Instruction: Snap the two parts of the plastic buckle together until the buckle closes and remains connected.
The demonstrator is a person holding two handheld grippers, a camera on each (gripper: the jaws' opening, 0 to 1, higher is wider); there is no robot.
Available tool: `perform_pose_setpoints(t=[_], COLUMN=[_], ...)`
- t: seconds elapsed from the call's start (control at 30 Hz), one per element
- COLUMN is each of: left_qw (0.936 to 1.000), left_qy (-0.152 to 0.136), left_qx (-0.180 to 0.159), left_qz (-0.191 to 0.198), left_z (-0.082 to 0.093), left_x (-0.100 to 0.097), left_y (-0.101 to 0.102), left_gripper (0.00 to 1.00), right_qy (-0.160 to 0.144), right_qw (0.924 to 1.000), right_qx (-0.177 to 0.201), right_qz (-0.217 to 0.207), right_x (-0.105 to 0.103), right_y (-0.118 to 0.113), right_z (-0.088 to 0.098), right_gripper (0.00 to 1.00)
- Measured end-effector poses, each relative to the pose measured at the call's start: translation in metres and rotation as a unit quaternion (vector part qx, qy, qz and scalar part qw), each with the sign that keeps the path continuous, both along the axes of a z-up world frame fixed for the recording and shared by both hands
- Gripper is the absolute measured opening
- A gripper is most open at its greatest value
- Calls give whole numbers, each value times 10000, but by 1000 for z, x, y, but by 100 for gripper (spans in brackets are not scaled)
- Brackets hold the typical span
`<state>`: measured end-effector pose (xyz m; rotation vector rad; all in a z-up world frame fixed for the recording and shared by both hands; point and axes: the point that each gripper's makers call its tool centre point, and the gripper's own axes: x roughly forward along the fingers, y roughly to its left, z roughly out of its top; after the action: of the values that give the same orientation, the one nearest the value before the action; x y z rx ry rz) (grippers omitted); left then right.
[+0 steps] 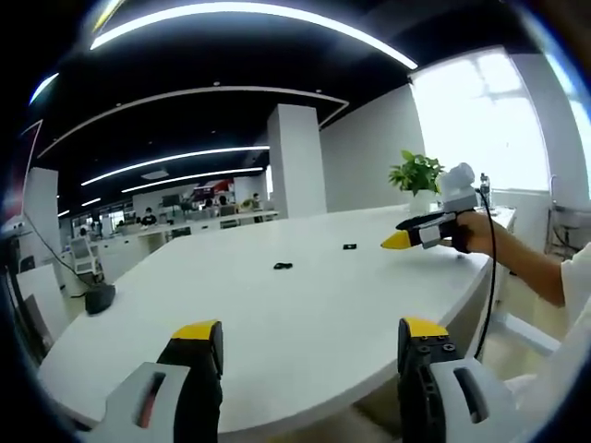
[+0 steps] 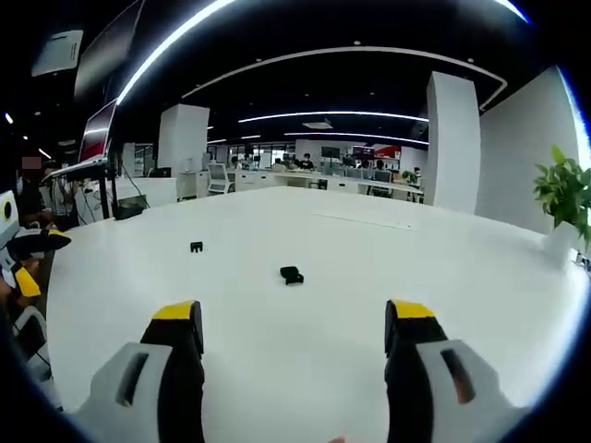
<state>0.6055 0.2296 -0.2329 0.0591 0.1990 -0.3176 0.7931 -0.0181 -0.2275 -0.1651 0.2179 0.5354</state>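
Two black buckle parts lay well apart on the white worktop (image 1: 305, 305): in the left gripper view, one buckle part (image 1: 283, 267) sat nearer and the other buckle part (image 1: 349, 246) farther back. The left claw (image 1: 309, 337) was spread wide, holding nothing, above the near edge. The right claw (image 2: 291, 318) was likewise released and empty, with the buckle parts ahead of it. A potted plant (image 1: 417, 175) stood at the far edge.

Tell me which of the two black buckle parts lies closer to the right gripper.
The buckle part near the middle of the white table, straight ahead of the open right gripper. The other buckle part sits farther off, toward the view's left.
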Motion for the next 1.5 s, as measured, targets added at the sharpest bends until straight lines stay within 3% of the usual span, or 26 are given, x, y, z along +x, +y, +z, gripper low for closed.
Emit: perform_pose_setpoints(t=[0.9,1.5], left_qw=[10000,10000], left_qy=[52,41], left_qx=[51,27], left_qz=[-46,-35], left_z=[-5,-5], left_x=[4,3], left_y=[-6,-3], left_gripper=[78,78], right_qy=[348,443], right_qw=[9990,9983], right_qx=[-245,-288], right_qz=[97,235], right_x=[23,37], right_y=[9,23], right_z=[-17,-10], right_gripper=[83,83])
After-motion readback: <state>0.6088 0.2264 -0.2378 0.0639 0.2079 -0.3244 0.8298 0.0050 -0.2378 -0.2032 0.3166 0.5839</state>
